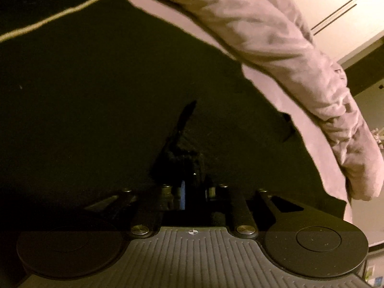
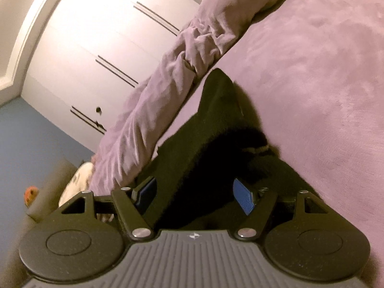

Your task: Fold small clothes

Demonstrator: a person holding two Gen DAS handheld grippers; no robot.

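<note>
A dark, soft fabric garment point(image 1: 96, 96) lies spread over a mauve plush bed cover point(image 2: 312, 72). The left gripper point(image 1: 192, 168) has its jaws drawn together, pinching a raised fold of the garment. The right gripper point(image 2: 194, 192) holds its blue-padded jaws wide apart, the dark cloth lying loose between them. White wardrobe doors point(image 2: 96, 48) stand behind.

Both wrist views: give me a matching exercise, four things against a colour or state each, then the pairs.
Things:
1. dark garment
2. blanket
3. left gripper
4. right gripper

Colour or state:
A. jaws apart, cloth between them
B. pinkish purple
C. black
D. jaws closed, pinching a fold of cloth

Pairs: 1-C, 2-B, 3-D, 4-A
</note>
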